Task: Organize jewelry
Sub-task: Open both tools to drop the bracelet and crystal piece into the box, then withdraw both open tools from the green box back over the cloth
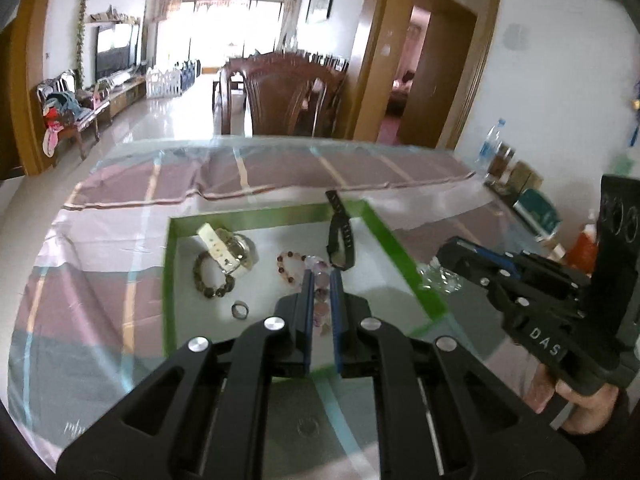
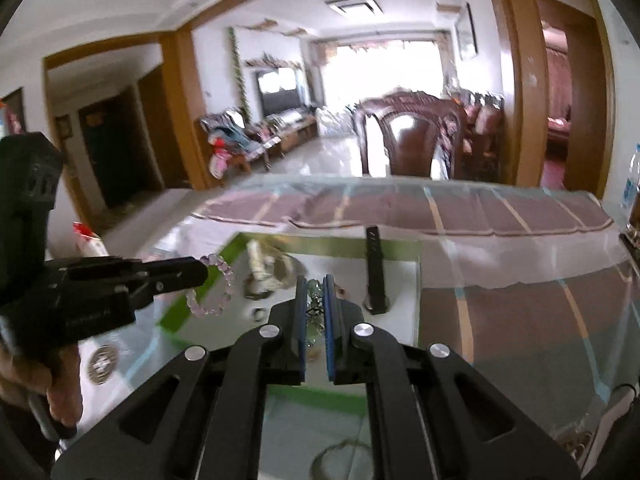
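Above the glass-topped desk [image 1: 100,264], the left hand-held gripper [image 1: 322,280] is clamped on a pale pink bead bracelet [image 2: 216,288], and the right hand-held gripper [image 2: 316,284] on a clear crystal bracelet [image 1: 440,276]. Below them, a green-taped rectangle [image 1: 168,280] frames a white watch [image 1: 230,250], dark bead bracelet [image 1: 212,276], ring [image 1: 239,310] and black band [image 1: 340,232]. Beyond the striped cloth [image 1: 280,172] stand wooden chairs [image 1: 280,96] and a bright living room.
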### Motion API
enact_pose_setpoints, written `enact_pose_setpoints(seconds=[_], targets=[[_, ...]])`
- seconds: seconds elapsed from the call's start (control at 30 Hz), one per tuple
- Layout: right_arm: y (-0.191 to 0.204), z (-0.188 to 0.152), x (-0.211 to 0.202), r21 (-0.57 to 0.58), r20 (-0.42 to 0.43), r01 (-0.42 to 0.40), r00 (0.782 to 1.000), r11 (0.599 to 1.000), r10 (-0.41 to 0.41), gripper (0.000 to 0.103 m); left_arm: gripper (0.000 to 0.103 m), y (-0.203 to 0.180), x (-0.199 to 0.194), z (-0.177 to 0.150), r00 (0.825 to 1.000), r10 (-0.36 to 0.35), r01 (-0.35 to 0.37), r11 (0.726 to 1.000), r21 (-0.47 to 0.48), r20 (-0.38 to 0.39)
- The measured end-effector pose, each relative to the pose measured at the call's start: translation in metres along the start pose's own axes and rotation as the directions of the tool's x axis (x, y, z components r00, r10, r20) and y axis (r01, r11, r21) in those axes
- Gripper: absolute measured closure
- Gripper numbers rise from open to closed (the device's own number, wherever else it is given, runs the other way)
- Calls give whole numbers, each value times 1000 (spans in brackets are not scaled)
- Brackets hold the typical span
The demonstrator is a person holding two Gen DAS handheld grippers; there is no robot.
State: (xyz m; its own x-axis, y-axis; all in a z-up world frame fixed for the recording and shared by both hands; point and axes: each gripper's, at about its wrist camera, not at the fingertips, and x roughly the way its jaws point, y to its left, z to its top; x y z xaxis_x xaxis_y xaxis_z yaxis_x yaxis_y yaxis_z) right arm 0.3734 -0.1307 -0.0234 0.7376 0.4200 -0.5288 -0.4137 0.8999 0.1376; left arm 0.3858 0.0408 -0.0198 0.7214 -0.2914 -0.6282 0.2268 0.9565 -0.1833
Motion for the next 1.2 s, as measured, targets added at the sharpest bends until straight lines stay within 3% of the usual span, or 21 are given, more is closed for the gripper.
enact_pose_setpoints(seconds=[0.07, 0.13, 0.17, 0.2, 0.3, 0.33, 0.4, 0.5, 0.63, 0.73, 0.8, 0.87, 0.97, 1.2], targets=[[-7, -4, 22, 13, -25, 26, 999, 1000, -26, 95, 95, 7, 26, 1, 999, 12, -13, 1000, -24, -42], [-13, -10, 38, 26, -43, 61, 997, 998, -60, 92, 78, 14, 44, -3, 998, 19, -21, 999, -43, -53], [-17, -14, 43, 37, -51, 75, 996, 997, -73, 74, 45, 18, 47, -4, 999, 13, -16, 998, -62, -46], [-20, -17, 43, 56, -52, 89, 995, 994, -86, 52, 22, 21, 47, -7, 999, 23, -26, 996, -81, -33], [-26, -25, 12, 121, 42, 79, 995, 989, -85, 28, 20, 32, 21, -20, 999, 42, -38, 987, -159, 18], [-25, -30, -10, 128, 85, 68, 993, 989, -79, 26, 19, 33, 6, -27, 998, 41, -33, 985, -170, 44], [-22, -41, -47, 134, 158, 42, 985, 990, -63, 13, 9, 30, -37, -48, 987, 83, -59, 985, -162, 140], [-3, -73, -109, 84, 235, 46, 970, 995, -64, 5, 4, 16, -97, -94, 957, 142, -112, 985, -128, 253], [19, -116, -148, 42, 210, 58, 975, 997, -66, 4, 4, 1, -129, -144, 951, 195, -169, 978, -126, 238], [31, -147, -164, 51, 196, 74, 977, 996, -82, 4, 4, 1, -138, -176, 943, 266, -230, 955, -185, 199], [37, -163, -167, 51, 165, 68, 983, 996, -76, 4, 4, 3, -140, -192, 953, 255, -218, 952, -216, 165], [38, -177, -169, 57, 142, 67, 987, 996, -75, 4, 4, 3, -138, -203, 958, 252, -221, 953, -207, 135], [39, -188, -168, 60, 113, 82, 990, 995, -88, 4, 4, 0, -138, -211, 953, 282, -261, 949, -175, 110], [35, -193, -171, 73, 106, 95, 989, 993, -103, 4, 4, -17, -149, -213, 960, 246, -227, 963, -142, 136]])
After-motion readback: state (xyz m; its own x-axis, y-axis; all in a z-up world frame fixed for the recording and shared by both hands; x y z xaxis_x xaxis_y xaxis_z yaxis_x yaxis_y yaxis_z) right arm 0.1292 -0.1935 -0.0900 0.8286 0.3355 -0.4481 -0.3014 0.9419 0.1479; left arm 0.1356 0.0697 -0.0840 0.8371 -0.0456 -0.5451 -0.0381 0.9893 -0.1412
